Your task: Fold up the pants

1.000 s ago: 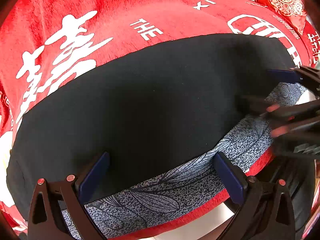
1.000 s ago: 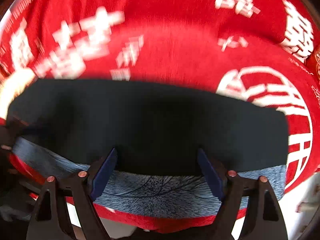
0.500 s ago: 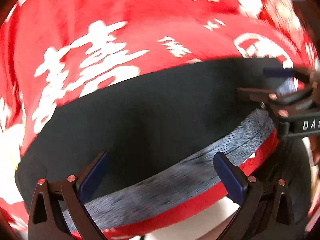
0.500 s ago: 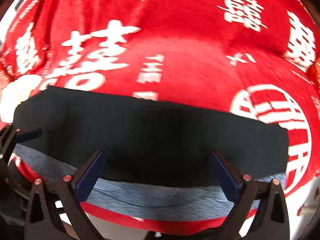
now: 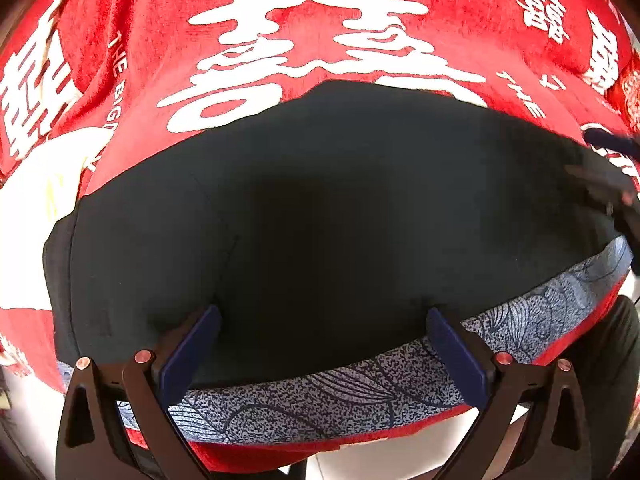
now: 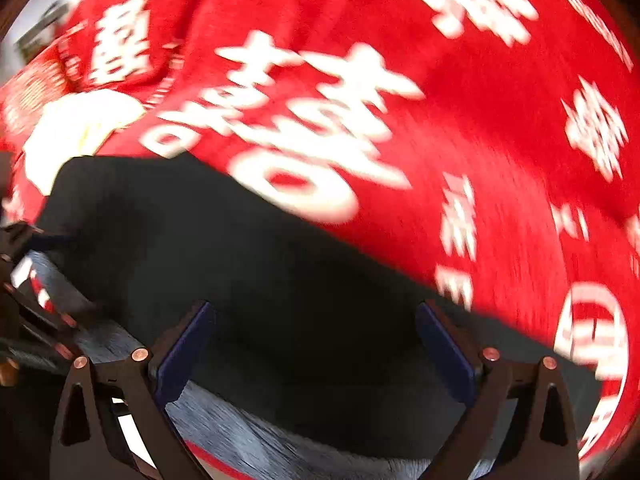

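Note:
Black pants (image 5: 320,208) lie flat on a red blanket (image 5: 320,32), with a blue-grey leaf-patterned band (image 5: 360,392) showing along their near edge. My left gripper (image 5: 320,316) is open and empty, its blue pads hovering over the pants' near edge. My right gripper (image 6: 312,312) is open and empty over the same black cloth (image 6: 260,280); that view is motion-blurred. The right gripper shows at the right edge of the left wrist view (image 5: 612,176), and the left gripper at the left edge of the right wrist view (image 6: 24,248).
The red blanket with large white characters covers the surface beyond the pants (image 6: 440,120). A white patch (image 5: 36,208) lies at the left. Pale floor (image 5: 360,460) shows below the blanket's near edge.
Both grippers have swung left across the pants. The right gripper opened wider during the past second. The left gripper stayed open. The pants have not moved.

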{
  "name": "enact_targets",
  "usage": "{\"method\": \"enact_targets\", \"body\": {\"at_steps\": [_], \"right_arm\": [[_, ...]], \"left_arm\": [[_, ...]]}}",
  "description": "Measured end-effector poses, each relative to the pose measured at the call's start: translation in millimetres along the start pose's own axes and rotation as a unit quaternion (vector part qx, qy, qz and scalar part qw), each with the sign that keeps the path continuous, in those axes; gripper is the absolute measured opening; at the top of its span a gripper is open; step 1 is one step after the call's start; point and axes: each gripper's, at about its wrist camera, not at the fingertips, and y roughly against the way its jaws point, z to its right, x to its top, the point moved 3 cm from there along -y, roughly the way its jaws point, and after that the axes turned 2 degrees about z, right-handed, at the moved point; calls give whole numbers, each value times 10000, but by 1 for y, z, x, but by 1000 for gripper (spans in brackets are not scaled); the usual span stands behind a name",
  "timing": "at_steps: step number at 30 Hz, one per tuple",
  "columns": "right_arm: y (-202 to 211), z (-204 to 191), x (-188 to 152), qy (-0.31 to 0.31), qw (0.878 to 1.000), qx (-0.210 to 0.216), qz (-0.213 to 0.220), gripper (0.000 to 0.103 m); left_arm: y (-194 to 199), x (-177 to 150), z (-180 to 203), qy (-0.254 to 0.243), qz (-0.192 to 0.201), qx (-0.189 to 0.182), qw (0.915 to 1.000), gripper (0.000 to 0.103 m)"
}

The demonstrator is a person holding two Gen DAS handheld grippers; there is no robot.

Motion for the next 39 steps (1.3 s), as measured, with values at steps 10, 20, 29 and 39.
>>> {"method": "enact_targets", "body": {"at_steps": [10,20,29,39], "right_arm": [[-76,-75,74,344,9904,1149,-680,59],[-107,-83,93,282,9681,2020,-1452,63],[-113,-90,97,1014,9543,2216,-1730,63],[-127,-93,111,843,9727,1604,-1447,34]], "left_arm": [[0,17,-53,226,1,165,9996,103],[-18,18,-59,226,14,126,9997,103],[-19,17,-60,227,-7,112,9997,103],[-23,18,-59,258,67,162,9995,103]]}}
